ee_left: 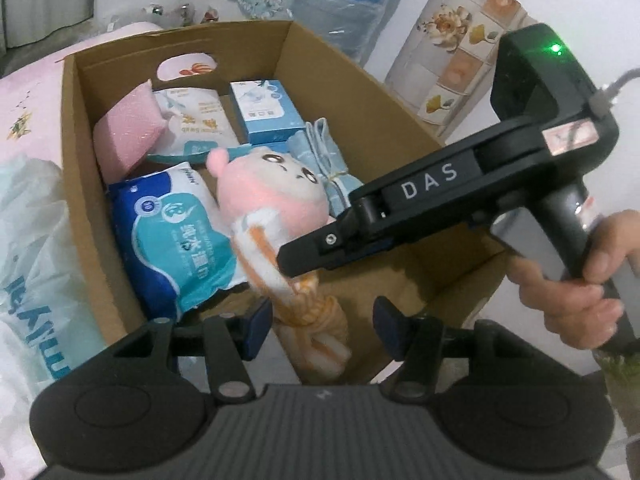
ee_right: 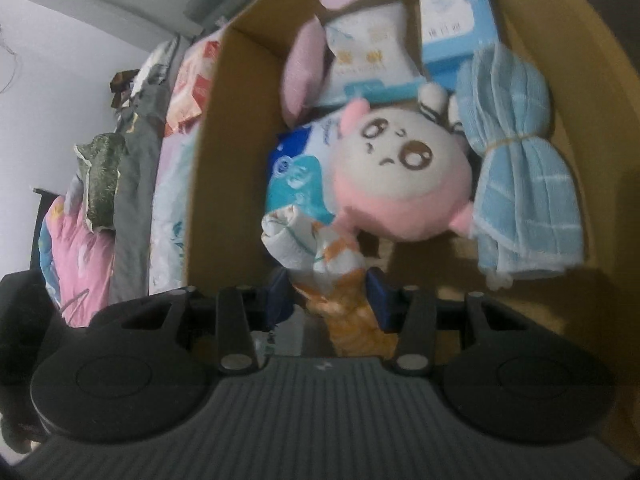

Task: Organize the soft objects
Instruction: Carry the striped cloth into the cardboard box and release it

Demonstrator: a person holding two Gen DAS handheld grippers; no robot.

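Open cardboard box [ee_left: 76, 184] set on a bed with a pale pink printed sheet [ee_left: 32, 120], white wall behind; at 12 o'clock beyond the box, a clear plastic bag [ee_left: 348, 4] of blue goods, and at 2 o'clock a floral panel [ee_left: 452, 56] leaning on the wall. Crinkly white plastic bag [ee_left: 28, 248] with blue lettering at 9 o'clock, just beside the box. In the right wrist view, heaped bedding [ee_right: 132, 152] — grey, pink, green — at 9 o'clock outside the box wall. Inside the box: a pink quilted pad [ee_left: 128, 136] at 10 o'clock, a glossy white packet [ee_left: 192, 120] beside it, a small blue carton [ee_left: 268, 112] at 12, a blue-and-white pack of wipes [ee_left: 176, 236] lying flat, a soft blue checked cloth [ee_left: 328, 156] bunched and tied in the middle. Round pink plush toy [ee_left: 272, 192] with a cream face lying against the wipes and the cloth. Orange-and-white striped cloth roll [ee_left: 312, 320], knotted and soft, hanging into the near end of the box. Right gripper [ee_left: 296, 264] reaching in from 3 o'clock, hand [ee_left: 576, 292] on its grey handle, jaws clamped on the striped roll. Left gripper [ee_left: 320, 324] at 6 o'clock, jaws apart on either side of the roll's lower end — blue pads [ee_left: 256, 328] not clearly pressing it.
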